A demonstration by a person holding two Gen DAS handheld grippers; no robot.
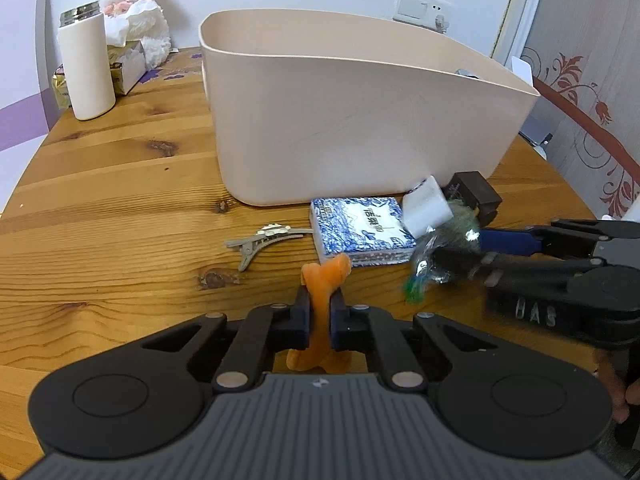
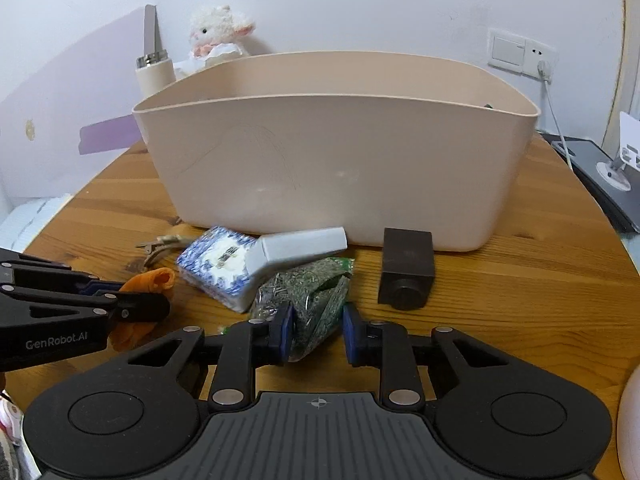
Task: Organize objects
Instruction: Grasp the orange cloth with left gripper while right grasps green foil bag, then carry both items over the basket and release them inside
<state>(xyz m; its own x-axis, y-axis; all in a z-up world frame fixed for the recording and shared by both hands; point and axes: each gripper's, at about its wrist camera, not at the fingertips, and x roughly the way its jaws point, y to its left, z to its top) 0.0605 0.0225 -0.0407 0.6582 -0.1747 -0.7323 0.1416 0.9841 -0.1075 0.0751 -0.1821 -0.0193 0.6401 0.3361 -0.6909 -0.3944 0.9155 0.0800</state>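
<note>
My left gripper (image 1: 320, 312) is shut on an orange bone-shaped toy (image 1: 325, 280), held just above the wooden table; the toy also shows in the right wrist view (image 2: 150, 282). My right gripper (image 2: 316, 332) is open, its jaws on either side of a clear bag of green dried herbs (image 2: 308, 296), which also shows in the left wrist view (image 1: 440, 252). A large beige bin (image 2: 340, 160) stands behind. In front of it lie a blue-and-white tissue pack (image 2: 218, 264), a white block (image 2: 298, 250), a dark brown box (image 2: 406, 272) and a metal hair clip (image 1: 262, 240).
A white thermos (image 1: 86, 68), a tissue box (image 1: 128, 60) and a white plush lamb (image 1: 136, 8) stand at the table's back left. A wall socket with a cable (image 2: 538, 60) is at the back right. A dark device (image 2: 600, 176) lies at the right edge.
</note>
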